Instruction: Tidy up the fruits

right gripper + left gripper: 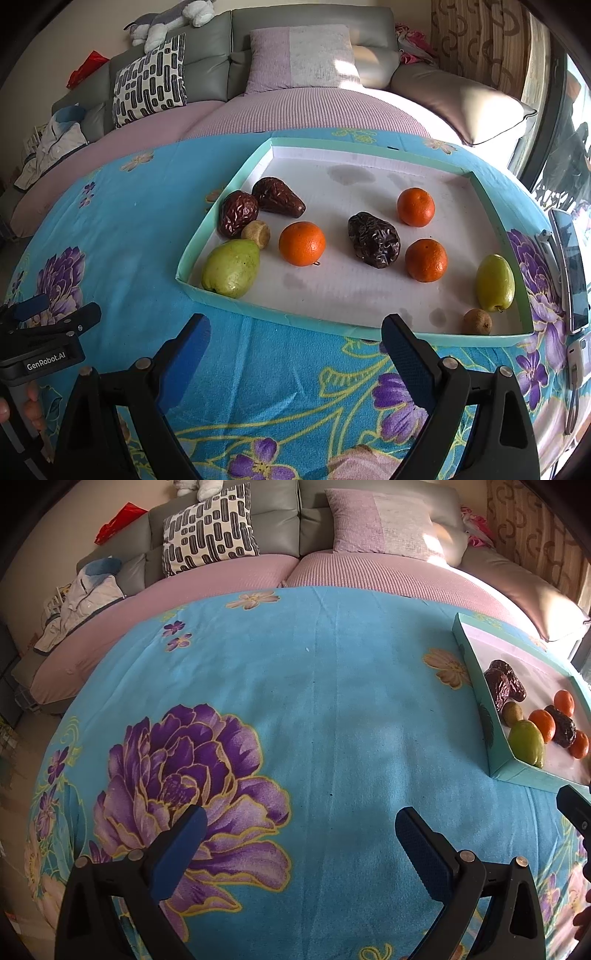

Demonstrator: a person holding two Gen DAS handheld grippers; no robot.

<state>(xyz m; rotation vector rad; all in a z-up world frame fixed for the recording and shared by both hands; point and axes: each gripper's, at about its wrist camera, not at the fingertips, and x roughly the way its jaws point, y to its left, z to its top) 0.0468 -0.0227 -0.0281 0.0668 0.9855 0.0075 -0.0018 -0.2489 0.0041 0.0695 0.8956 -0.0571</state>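
a: nearest in the right wrist view, the right gripper (pixel 295 339) stands wide apart with nothing between its blue pads, over the flowered blue cloth (pixel 258 387) just short of the tray's near edge.

b: and the left one?

a: left gripper (pixel 301 829) is spread wide too and holds nothing, over bare cloth beside a big purple flower print (pixel 192 786). the right view shows it low at the left edge, with a few fingertips (pixel 31 406) of a hand on its handle.

b: where is the fruit?

a: all inside the tray (pixel 280 317), a shallow teal-walled box with a white floor. in its near left corner lies a green guava (pixel 232 267), touching a small brown kiwi (pixel 256 233) behind it. near the near right corner sits a second small kiwi (pixel 477 322), with another guava (pixel 495 282) just behind it by the right wall.

b: the middle?

a: an orange (pixel 302 243) left of centre, a wrinkled dark date (pixel 373 240) beside it, a second orange (pixel 426 260) right of that date. farther back, a third orange (pixel 415 206). along the left wall, two more dates touch each other: one reddish (pixel 238 214), one darker (pixel 279 197) behind it.

b: anything off the tray?

a: a phone (pixel 570 269) lies on the cloth's right edge. beyond the far edge, a sofa (pixel 295 107) with a pink cover, a patterned cushion (pixel 149 81) and a lilac cushion (pixel 301 57).
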